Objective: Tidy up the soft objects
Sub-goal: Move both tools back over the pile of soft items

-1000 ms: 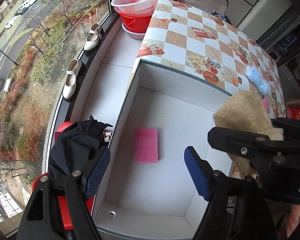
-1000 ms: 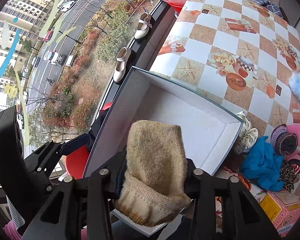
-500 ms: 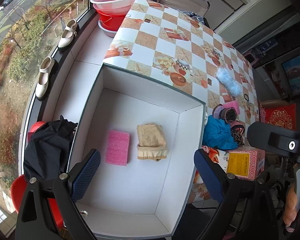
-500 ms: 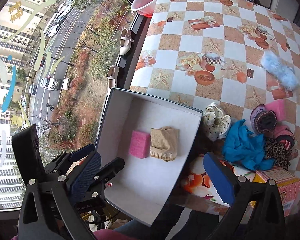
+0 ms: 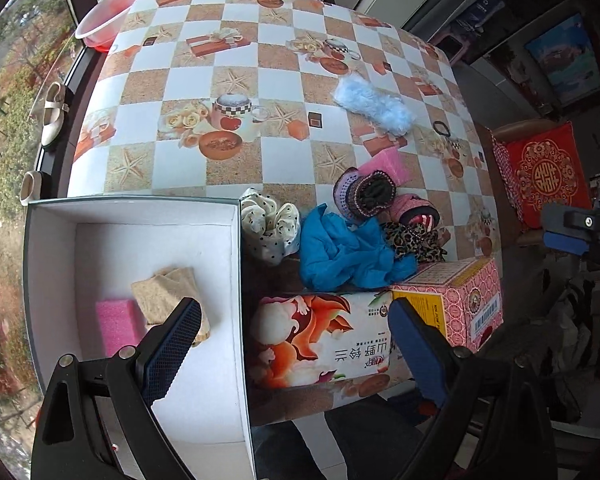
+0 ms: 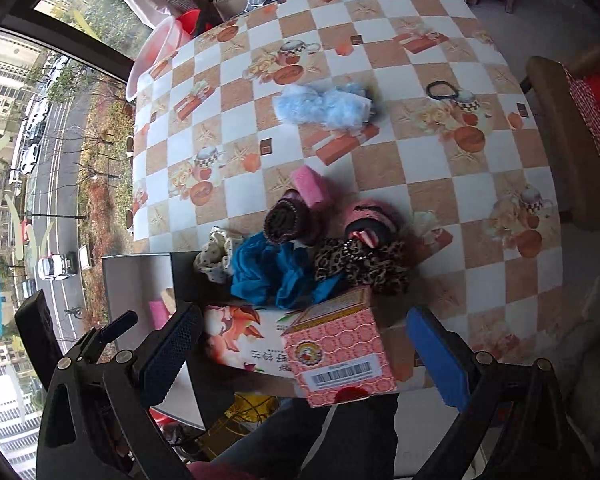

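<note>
Left gripper (image 5: 292,344) jaws wide apart, nothing between, low in frame. Right gripper (image 6: 300,356) same, wide apart, nothing held. White box (image 5: 236,264) lower left holds tan sock (image 5: 168,292) touching pink sponge (image 5: 116,320). Blue cloth (image 5: 340,252) mid-frame, beside box.

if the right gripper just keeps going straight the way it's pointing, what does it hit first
Most likely the pink carton, which sits between the open right gripper fingers; depth is hard to judge.

Soft daylight from the window (image 6: 52,128) at left; sharp centres, fisheye-bent edges, dark corners.
</note>
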Demonstrator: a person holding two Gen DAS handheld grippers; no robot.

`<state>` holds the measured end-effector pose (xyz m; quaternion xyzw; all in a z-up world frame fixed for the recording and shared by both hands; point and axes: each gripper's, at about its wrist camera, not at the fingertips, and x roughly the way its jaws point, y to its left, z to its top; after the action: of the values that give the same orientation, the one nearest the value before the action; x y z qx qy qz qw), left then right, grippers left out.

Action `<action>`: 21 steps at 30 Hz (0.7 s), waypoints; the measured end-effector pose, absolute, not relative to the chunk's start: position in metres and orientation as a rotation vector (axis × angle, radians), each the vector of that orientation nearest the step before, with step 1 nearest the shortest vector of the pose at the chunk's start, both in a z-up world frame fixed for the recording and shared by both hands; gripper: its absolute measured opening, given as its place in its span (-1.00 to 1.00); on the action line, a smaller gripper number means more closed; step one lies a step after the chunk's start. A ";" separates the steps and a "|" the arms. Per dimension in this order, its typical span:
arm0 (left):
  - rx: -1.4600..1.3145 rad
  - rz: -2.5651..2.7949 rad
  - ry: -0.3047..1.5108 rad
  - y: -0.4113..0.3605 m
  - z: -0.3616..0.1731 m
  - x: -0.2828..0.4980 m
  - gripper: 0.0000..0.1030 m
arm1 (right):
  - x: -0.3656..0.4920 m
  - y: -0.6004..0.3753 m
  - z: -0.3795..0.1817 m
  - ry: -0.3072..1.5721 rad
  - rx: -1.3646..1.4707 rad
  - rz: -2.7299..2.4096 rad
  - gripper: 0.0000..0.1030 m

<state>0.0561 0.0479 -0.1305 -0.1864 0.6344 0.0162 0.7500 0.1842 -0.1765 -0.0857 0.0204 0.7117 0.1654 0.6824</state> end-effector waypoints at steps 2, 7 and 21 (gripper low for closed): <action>-0.365 0.051 1.394 0.036 -0.134 0.073 0.86 | 0.203 -0.195 -0.110 1.635 0.019 0.323 1.00; -0.246 0.062 1.472 0.005 -0.162 0.126 0.86 | 0.232 -0.218 -0.172 1.741 -0.034 0.316 1.00; -0.057 0.167 1.739 -0.027 -0.275 0.204 0.86 | 0.256 -0.191 -0.290 1.916 -0.129 0.478 1.00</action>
<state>0.2044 -0.0272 -0.2750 -0.0251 0.7629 0.0731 0.6419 0.2560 -0.1914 -0.2896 -0.0544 0.8093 0.2017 0.5490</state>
